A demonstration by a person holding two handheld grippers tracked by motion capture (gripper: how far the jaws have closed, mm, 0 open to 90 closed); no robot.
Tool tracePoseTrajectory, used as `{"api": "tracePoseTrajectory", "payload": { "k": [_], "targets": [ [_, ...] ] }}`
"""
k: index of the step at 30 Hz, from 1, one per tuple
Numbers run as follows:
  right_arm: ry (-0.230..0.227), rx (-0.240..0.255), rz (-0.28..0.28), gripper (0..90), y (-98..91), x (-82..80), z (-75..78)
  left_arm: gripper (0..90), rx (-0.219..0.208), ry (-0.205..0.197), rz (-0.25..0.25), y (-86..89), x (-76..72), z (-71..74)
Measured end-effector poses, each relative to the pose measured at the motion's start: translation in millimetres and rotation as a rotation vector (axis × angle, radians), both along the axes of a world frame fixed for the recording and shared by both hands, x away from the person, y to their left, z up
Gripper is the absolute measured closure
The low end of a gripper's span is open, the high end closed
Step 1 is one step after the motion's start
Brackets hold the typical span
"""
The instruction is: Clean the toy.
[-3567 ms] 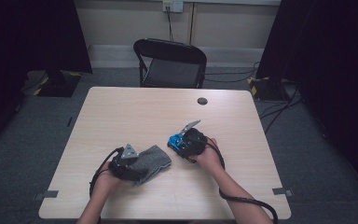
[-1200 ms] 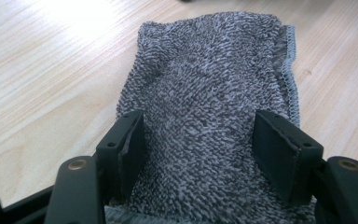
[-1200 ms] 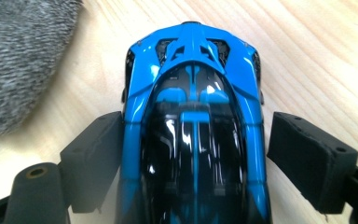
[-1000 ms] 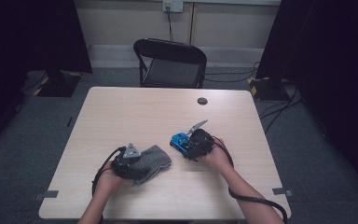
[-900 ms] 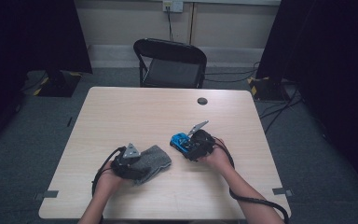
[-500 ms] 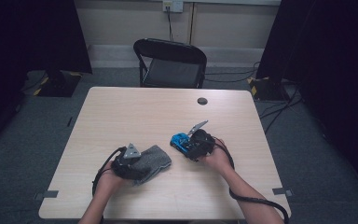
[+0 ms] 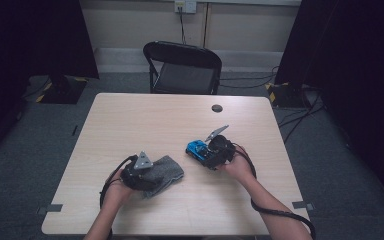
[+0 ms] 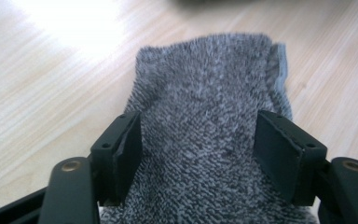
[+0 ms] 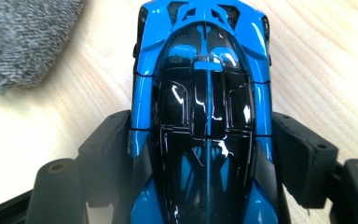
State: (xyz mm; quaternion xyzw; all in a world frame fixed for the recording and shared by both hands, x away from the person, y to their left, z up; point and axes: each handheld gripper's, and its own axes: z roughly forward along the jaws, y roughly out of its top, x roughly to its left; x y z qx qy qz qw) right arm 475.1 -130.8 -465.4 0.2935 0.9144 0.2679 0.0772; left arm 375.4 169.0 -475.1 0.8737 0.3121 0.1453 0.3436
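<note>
Blue-and-black glossy toy car (image 9: 205, 107) sits right of centre on worktop (image 7: 145, 120); right hand-held gripper (image 9: 205, 154) has just been closing, clamps its flanks. Hard, light, slippery shell; grip mid-body. Left hand-held gripper (image 8: 198, 140) pinches soft grey cloth (image 8: 209, 93).

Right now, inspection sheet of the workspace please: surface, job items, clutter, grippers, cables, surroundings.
Surface: light wood table, bare apart from the items below.
Job's things: grey cloth lying flat; blue toy car on the table beside it.
Clutter: small dark round object near the far edge.
Grippers: left gripper straddles the cloth, pads press its sides; right gripper jaws have just been closing and sit against the car's sides.
Cables: one trails from each gripper; more lie on the floor at right.
Surroundings: black folding chair, dark curtains, wall outlet.
</note>
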Motion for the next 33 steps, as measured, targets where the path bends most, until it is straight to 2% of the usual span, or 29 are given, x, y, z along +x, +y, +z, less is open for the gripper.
{"api": "tracePoseTrajectory", "payload": {
  "k": [2,4,6,8,10,11,13,14,15,16,18,21,24,27,29,31,33],
  "targets": [
    [-0.001,0.006,0.009,26.4,-0.1,-1.1,2.1,37.4,0.027,0.025,-0.008,-1.3,0.7,-5.3],
    [0.001,0.015,0.020,26.4,0.7,-3.9,3.7,43.5,0.007,0.063,0.014,-0.4,1.5,-9.5],
    [0.005,0.015,0.030,26.4,1.1,-5.6,3.7,49.3,-0.012,0.082,0.013,0.3,1.9,-9.7],
    [0.008,0.021,0.035,26.4,0.7,-6.4,2.8,66.8,-0.006,0.107,0.024,-2.5,1.6,-7.0],
    [0.011,0.025,0.040,26.4,0.4,-7.3,2.7,71.8,-0.010,0.128,0.055,-4.2,3.5,-4.9],
    [0.012,0.025,0.049,26.4,0.8,-8.4,3.2,73.7,-0.024,0.130,0.078,-3.5,6.0,-3.5],
    [0.008,0.021,0.062,26.4,2.8,-11.9,5.2,74.8,-0.094,0.124,0.156,0.7,13.6,1.7],
    [0.012,0.027,0.074,26.4,3.8,-13.7,7.1,75.2,-0.134,0.114,0.195,2.8,18.3,5.8],
    [0.009,0.031,0.081,26.4,5.1,-16.2,9.7,75.4,-0.147,0.093,0.229,3.5,22.8,10.3],
    [0.005,0.039,0.093,26.4,6.4,-18.5,12.4,75.4,-0.137,0.068,0.271,3.4,29.1,15.7],
    [-0.006,0.053,0.119,26.4,8.8,-22.8,19.3,75.6,-0.129,0.058,0.317,3.1,39.3,21.8],
    [-0.014,0.070,0.146,26.4,11.2,-27.2,28.0,75.5,-0.122,0.064,0.382,0.8,56.3,28.7],
    [-0.023,0.080,0.169,26.4,15.1,-30.7,32.9,75.5,-0.101,0.084,0.369,-10.2,67.9,28.2],
    [-0.033,0.076,0.183,26.4,22.0,-32.1,34.5,75.4,-0.095,0.086,0.308,-21.9,70.6,25.6],
    [-0.024,0.077,0.193,26.4,24.6,-31.2,33.3,75.4,-0.083,0.088,0.283,-28.2,70.6,23.1],
    [-0.027,0.069,0.193,26.4,26.7,-30.7,31.7,75.4,-0.106,0.093,0.229,-31.9,69.5,21.4],
    [-0.023,0.057,0.182,26.4,27.2,-28.6,29.3,75.5,-0.076,0.068,0.184,-35.1,66.3,22.2]
  ]
}}
